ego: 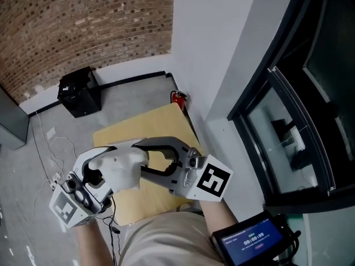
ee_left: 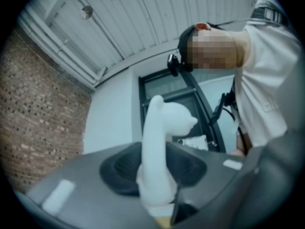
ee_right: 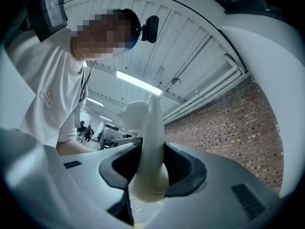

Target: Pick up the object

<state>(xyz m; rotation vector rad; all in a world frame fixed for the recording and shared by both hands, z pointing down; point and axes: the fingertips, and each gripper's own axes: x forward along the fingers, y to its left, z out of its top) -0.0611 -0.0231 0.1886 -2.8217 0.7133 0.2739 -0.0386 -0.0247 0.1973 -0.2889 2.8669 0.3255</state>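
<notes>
I get an even, bright head view with only soft shadows, both gripper views strongly bent at the edges with black corners, a ceiling lamp glaring in the right one, near parts blurred

Left gripper and right gripper both clamp the white figure; both jaw gaps filled. Tabletop open beyond them. Wall close along its right edge, fire extinguisher at the far corner. Black box on the floor far left, well apart.
</notes>
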